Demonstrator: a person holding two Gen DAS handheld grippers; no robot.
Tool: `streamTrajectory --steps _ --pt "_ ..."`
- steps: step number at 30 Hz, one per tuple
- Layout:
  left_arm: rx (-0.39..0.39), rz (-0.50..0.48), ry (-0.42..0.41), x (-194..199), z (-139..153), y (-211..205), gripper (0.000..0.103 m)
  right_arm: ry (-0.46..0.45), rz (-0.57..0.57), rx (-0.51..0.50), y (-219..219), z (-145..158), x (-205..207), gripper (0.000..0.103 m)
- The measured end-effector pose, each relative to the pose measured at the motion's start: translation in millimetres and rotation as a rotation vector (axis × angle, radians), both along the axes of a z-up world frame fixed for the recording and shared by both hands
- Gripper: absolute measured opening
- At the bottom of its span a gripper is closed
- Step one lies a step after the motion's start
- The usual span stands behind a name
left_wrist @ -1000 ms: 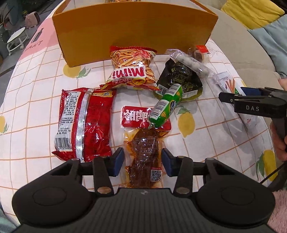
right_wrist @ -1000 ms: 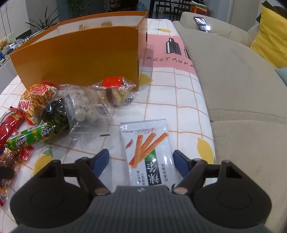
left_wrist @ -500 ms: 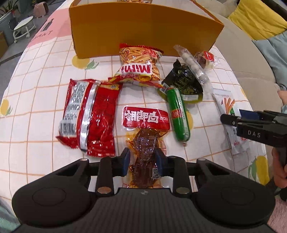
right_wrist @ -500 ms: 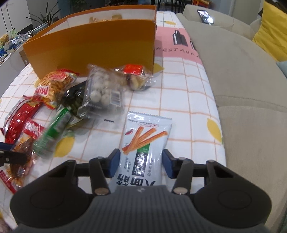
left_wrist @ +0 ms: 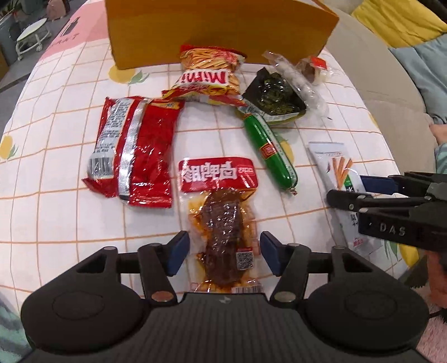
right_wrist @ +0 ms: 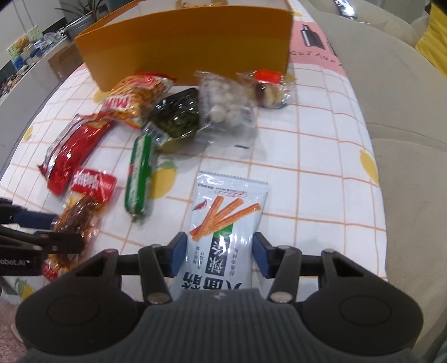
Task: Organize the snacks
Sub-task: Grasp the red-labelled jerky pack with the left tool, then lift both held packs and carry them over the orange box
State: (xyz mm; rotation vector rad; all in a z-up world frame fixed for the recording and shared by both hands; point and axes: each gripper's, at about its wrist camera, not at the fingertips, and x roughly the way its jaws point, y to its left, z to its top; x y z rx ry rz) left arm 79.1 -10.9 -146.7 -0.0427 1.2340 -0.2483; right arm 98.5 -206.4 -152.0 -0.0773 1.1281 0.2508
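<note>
In the left wrist view, a red foil bag (left_wrist: 134,150) lies at middle left on the checked counter (left_wrist: 56,217). Right of it, at centre, the clear pack of brown spiced meat (left_wrist: 223,223) runs down between the left gripper (left_wrist: 223,252), whose jaws stand spread on either side of it, apart from the wrapper. Above, the Mimi bag (left_wrist: 208,75) sits before the orange box (left_wrist: 218,25). Further right lie the green sausage (left_wrist: 269,150) and dark seaweed pack (left_wrist: 276,96).

In the right wrist view, the white stick-snack packet (right_wrist: 223,229) sits lower centre; the right gripper (right_wrist: 219,254) has its jaws spread, flanking the packet's edges.
</note>
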Motion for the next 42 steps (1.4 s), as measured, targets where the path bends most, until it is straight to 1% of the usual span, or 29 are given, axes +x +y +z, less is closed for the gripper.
streamTrajectory --steps 3,4,6,7,8,11,12,13,14,15,18,22,23,24,25,27,29,33,38,40,42 --pt "0.038 -0.024 -0.023 -1.5 0.1 -7.6 0.068 -0.008 0.02 -0.02 3.1 -0.6 -2.6 0.05" --pt "0.053 -0.042 -0.033 -2.8 -0.2 -11.1 0.065 -0.01 0.022 -0.024 3.8 -0.2 -3.5 0.051" --pt "0.098 -0.075 -0.056 -5.2 -1.3 -18.3 0.061 -0.012 0.028 -0.027 4.1 -0.7 -2.2 0.051" --pt "0.119 -0.088 -0.069 -6.4 -1.7 -21.7 0.06 -0.014 0.031 -0.028 4.4 -0.8 -2.5 0.052" --pt "0.123 -0.092 -0.074 -6.4 -1.7 -23.1 0.059 -0.016 0.035 -0.029 4.8 -0.9 -2.7 0.052" --pt "0.089 -0.063 -0.072 -3.3 -0.5 -16.2 0.05 -0.02 0.042 -0.033 5.7 -1.0 -3.8 0.052" --pt "0.07 -0.047 -0.071 -2.2 0.1 -12.4 0.045 -0.021 0.043 -0.034 5.9 -0.9 -4.2 0.052" --pt "0.043 -0.028 -0.074 -2.0 1.4 -7.6 0.044 -0.02 0.043 -0.033 5.8 -0.8 -4.3 0.051" --pt "0.022 -0.017 -0.077 -2.1 3.5 -5.2 0.035 -0.02 0.04 -0.033 5.4 -0.7 -3.9 0.051" --pt "0.004 -0.004 -0.087 -2.3 6.0 -2.2 0.033 -0.018 0.035 -0.028 4.9 -0.3 -3.8 0.05" --pt "-0.012 0.013 -0.096 -4.2 9.8 1.8 0.028 -0.005 0.014 -0.001 1.4 0.9 -3.3 0.05" --pt "-0.04 0.019 -0.128 -7.3 19.0 3.6 0.022 0.024 -0.027 0.056 -5.1 2.9 -1.8 0.049" --pt "-0.049 0.023 -0.139 -8.0 21.7 4.6 0.014 0.03 -0.039 0.067 -6.6 3.6 -1.5 0.048" --pt "-0.069 0.027 -0.145 -8.0 24.4 6.6 0.009 0.035 -0.046 0.074 -7.4 4.0 -1.3 0.048" --pt "-0.088 0.028 -0.15 -8.4 27.2 7.6 0.008 0.04 -0.05 0.08 -7.9 4.1 -1.2 0.048" --pt "-0.092 0.002 -0.165 -10.6 30.9 4.8 0.007 0.058 -0.051 0.094 -7.6 2.9 -1.4 0.048" --pt "-0.111 -0.009 -0.167 -11.1 31.2 3.9 0.006 0.069 -0.04 0.124 -5.2 4.0 -3.2 0.048" --pt "-0.177 -0.01 -0.156 -12.1 32.3 6.6 0.005 0.106 -0.002 0.202 5.5 8.7 -11.2 0.048" --pt "-0.25 -0.034 -0.133 -11.9 34.5 4.5 0.005 0.165 0.028 0.24 18.7 4.0 -18.2 0.048" --pt "-0.263 -0.047 -0.112 -11.8 32.1 1.8 0.007 0.167 0.024 0.253 19.8 2.3 -17.3 0.047" --pt "-0.257 -0.059 -0.102 -12.3 29.7 -1.5 0.008 0.171 0.019 0.268 18.5 0.4 -14.4 0.047"
